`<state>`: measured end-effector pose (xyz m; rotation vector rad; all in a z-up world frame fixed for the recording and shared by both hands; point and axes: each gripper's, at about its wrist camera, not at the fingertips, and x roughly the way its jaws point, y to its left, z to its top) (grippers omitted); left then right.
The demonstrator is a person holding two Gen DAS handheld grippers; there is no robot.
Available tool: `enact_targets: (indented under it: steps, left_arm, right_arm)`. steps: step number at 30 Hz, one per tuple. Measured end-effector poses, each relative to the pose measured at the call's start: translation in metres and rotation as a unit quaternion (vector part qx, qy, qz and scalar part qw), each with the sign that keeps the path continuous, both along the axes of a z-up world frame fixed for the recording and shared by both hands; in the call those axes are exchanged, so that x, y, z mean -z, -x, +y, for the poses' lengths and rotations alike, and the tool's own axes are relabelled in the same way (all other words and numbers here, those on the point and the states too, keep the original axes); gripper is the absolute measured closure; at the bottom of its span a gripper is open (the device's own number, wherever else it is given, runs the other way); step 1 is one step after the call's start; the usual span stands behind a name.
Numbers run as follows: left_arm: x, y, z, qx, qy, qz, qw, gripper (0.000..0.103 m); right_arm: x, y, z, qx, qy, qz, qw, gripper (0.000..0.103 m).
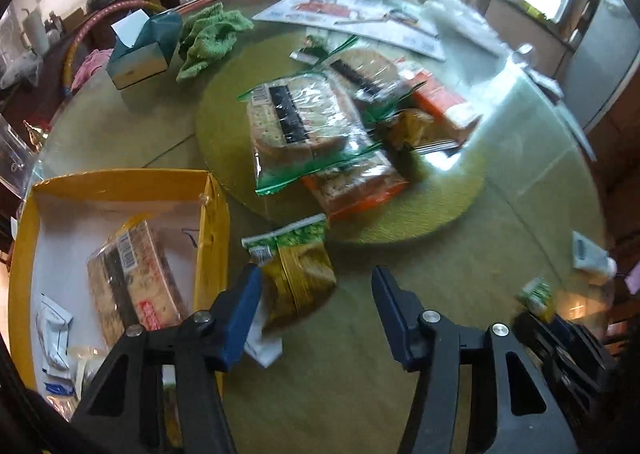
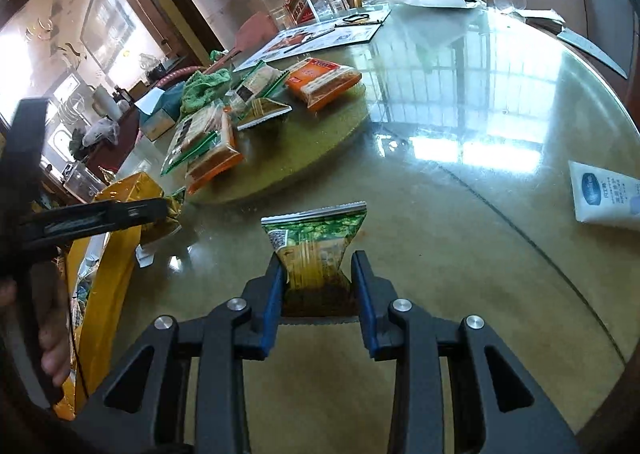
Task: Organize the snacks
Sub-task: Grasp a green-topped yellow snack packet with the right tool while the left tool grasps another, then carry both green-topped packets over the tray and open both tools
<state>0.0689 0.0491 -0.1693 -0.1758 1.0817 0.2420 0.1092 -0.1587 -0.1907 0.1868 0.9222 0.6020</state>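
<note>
Right gripper [image 2: 318, 282] is clenched on one green-and-gold snack packet [image 2: 316, 244], pinched at its waist between both blue pads just above the glass table [image 2: 460, 254]. Left gripper [image 1: 316, 314] stands released, jaws apart, with a second green-and-gold packet [image 1: 298, 274] lying on the table against the left finger [image 1: 236, 318] only, at 11 o'clock from the gripper's midpoint. One yellow box [image 1: 208, 222] at 9 o'clock holds one large cracker pack [image 1: 134, 282] plus small white sachets, and at 12 o'clock one round mat [image 1: 420, 210] carries about five packs: two clear cracker packs, two orange, one gold.
</note>
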Motion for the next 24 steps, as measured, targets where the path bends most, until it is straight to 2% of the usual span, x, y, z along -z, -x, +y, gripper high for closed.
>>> enact_targets:
  steps: [2, 5, 7, 10, 15, 19, 21, 24]
  left_arm:
    - [0.009, -0.005, 0.002, -0.011, -0.011, 0.013, 0.9998, 0.063]
    - [0.008, -0.001, -0.003, 0.001, -0.030, 0.004, 0.9995, 0.067]
    - [0.003, 0.006, -0.009, 0.019, -0.023, -0.005, 0.9995, 0.069]
    - [-0.014, 0.031, -0.017, 0.035, -0.021, -0.051, 0.9979, 0.069]
    - [-0.038, 0.092, -0.015, 0.029, 0.035, -0.098, 0.9941, 0.070]
    - [-0.061, 0.146, 0.006, -0.006, 0.067, -0.142, 0.9876, 0.070]
    - [-0.070, 0.164, 0.023, -0.025, 0.066, -0.163, 0.9842, 0.070]
    - [-0.078, 0.189, 0.061, -0.079, 0.051, -0.178, 0.9795, 0.070]
  right_arm:
    - [0.000, 0.002, 0.001, 0.001, 0.006, -0.007, 1.000, 0.069]
    - [0.000, 0.004, 0.007, -0.002, 0.017, -0.018, 1.000, 0.069]
    - [-0.001, 0.003, 0.008, -0.004, 0.018, -0.019, 1.000, 0.069]
    - [-0.001, 0.003, 0.008, -0.007, 0.015, -0.018, 1.000, 0.069]
    - [-0.001, 0.006, 0.007, -0.007, 0.007, -0.019, 1.000, 0.072]
    - [-0.009, 0.014, 0.004, -0.002, -0.005, -0.034, 0.999, 0.073]
    - [-0.019, 0.022, 0.007, -0.020, -0.030, -0.033, 0.999, 0.073]
    - [-0.047, 0.046, 0.032, -0.084, -0.062, -0.049, 0.993, 0.073]
